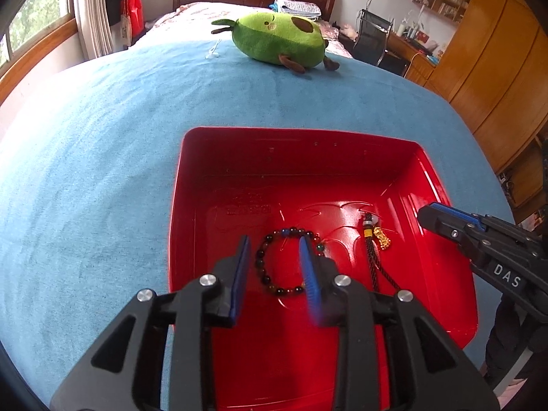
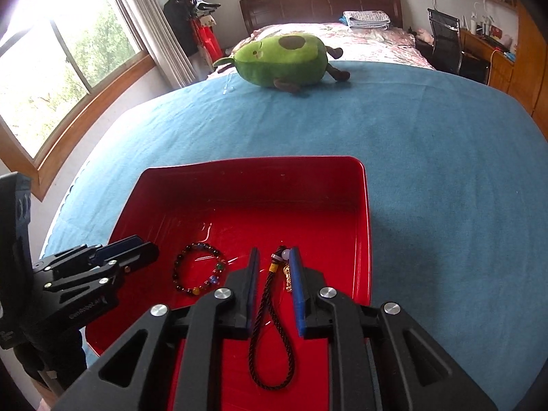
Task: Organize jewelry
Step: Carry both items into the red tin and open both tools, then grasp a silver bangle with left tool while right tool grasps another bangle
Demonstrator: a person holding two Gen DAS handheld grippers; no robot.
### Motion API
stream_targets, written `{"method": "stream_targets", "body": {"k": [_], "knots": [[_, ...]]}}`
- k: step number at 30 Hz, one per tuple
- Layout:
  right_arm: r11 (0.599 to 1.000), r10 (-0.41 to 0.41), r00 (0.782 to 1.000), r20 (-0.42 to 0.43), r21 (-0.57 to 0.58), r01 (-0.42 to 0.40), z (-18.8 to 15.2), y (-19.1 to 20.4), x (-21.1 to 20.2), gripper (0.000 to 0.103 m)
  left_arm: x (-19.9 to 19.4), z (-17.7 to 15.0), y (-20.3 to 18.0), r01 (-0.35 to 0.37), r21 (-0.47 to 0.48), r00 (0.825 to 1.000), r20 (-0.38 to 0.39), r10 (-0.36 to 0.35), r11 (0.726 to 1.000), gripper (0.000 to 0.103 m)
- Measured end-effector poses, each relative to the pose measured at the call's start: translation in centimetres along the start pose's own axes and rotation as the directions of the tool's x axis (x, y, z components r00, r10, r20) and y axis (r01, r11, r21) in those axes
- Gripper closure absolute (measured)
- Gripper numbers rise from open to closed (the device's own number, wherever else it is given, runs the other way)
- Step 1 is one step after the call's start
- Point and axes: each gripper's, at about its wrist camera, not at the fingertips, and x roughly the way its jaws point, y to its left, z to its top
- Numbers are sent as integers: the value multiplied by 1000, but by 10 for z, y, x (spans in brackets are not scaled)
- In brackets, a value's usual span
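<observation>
i have both sets of jaws parted, pads gripping nothing. left gripper [image 1: 275, 270] straddles the bead bracelet [image 1: 286, 262] near the red tray [image 1: 191, 157] centre; right gripper [image 2: 274, 281] straddles the cord charm [image 2: 274, 315], its long axis lying along my fingers.

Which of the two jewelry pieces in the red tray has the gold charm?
The braided cord with the gold charm, beside the beaded bracelet, which is only round beads.

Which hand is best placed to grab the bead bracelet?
The left gripper. Its open fingers hang right over the bead bracelet in the red tray; the right gripper straddles the corded charm.
</observation>
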Motion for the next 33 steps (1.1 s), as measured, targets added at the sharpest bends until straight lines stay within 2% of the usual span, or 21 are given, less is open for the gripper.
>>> {"method": "stream_targets", "body": {"k": [3, 5, 9, 12, 18, 22, 29, 33], "knots": [[1000, 0, 1000, 3, 7, 0, -2, -1, -5, 86, -8, -2, -3, -8, 10, 1000, 15, 8, 1000, 72], [1000, 0, 1000, 8, 11, 0, -2, -2, -10, 85, -12, -3, -4, -12, 11, 1000, 19, 12, 1000, 62], [1000, -9, 999, 36, 23, 8, -7, -3, -28, 85, -32, -9, -8, -19, 7, 999, 46, 18, 1000, 55], [1000, -15, 998, 55, 22, 14, -17, -4, -47, 85, -52, -18, -11, -24, 13, 997, 72, 23, 1000, 46], [999, -34, 996, 85, 6, 34, -52, -7, -88, 85, -89, -52, -11, -66, 27, 993, 98, 63, 997, 46], [1000, -22, 996, 81, -9, 23, -77, -5, -106, 85, -103, -84, -8, -84, 31, 993, 82, 81, 996, 47], [999, 23, 998, 62, -24, -21, -121, 3, -120, 85, -102, -131, 2, -65, 11, 998, 15, 65, 998, 48], [997, 69, 997, 27, -22, -69, -140, 7, -111, 85, -89, -146, 4, -62, -7, 998, -21, 61, 998, 52]]}}
